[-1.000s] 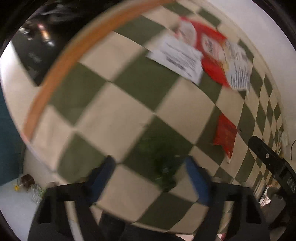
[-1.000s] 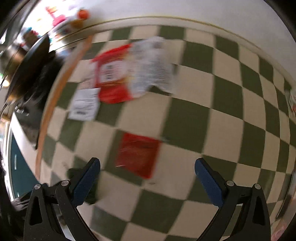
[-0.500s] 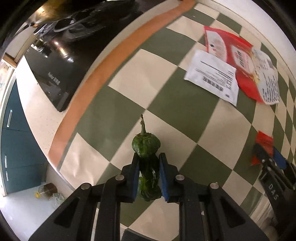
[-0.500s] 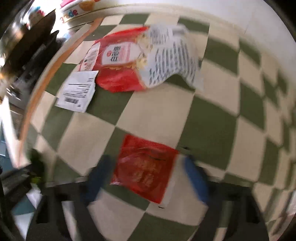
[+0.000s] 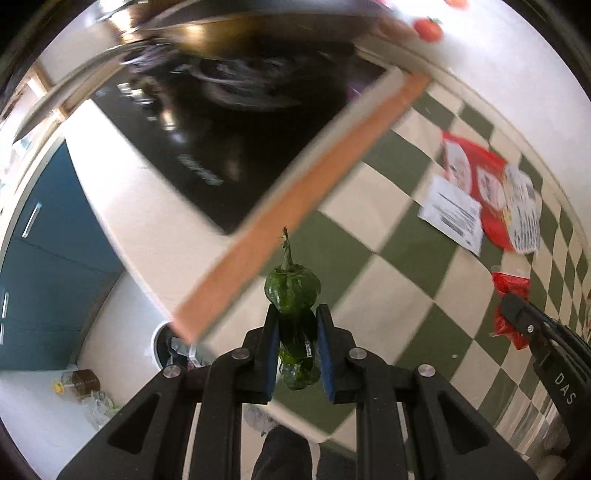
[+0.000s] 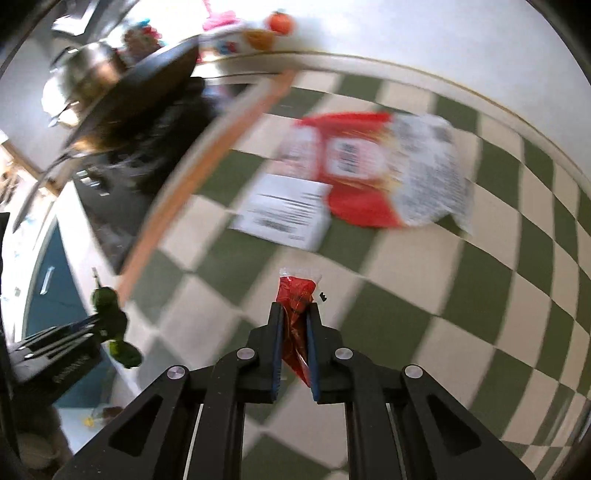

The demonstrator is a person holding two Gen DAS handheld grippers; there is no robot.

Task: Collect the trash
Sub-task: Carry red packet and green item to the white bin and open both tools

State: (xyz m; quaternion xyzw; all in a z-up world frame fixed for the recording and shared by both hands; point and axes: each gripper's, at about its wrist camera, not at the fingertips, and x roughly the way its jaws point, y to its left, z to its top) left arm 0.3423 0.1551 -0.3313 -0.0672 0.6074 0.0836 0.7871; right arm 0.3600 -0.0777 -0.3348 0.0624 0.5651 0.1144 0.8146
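Note:
My left gripper (image 5: 295, 328) is shut on a wrinkled green pepper (image 5: 292, 291) with its stem pointing forward, held above the counter's left edge. It also shows in the right wrist view (image 6: 110, 325). My right gripper (image 6: 294, 325) is shut on a small red wrapper (image 6: 295, 295), lifted off the checkered cloth (image 6: 424, 288). The wrapper and right gripper show in the left wrist view (image 5: 511, 291). A white paper slip (image 6: 284, 210) and a large red-and-white package (image 6: 373, 166) lie on the cloth further back.
A black cooktop (image 5: 229, 122) lies left of the cloth's orange border (image 5: 306, 199). A white bin with trash inside (image 5: 173, 347) stands on the floor below the counter edge. Blue cabinets (image 5: 48, 288) are at left. A tomato (image 6: 280, 22) sits by the back wall.
Both grippers closed from open: the left on the pepper, the right on the red wrapper. Both lifted their items, and the left swung toward the counter's left edge over the bin.

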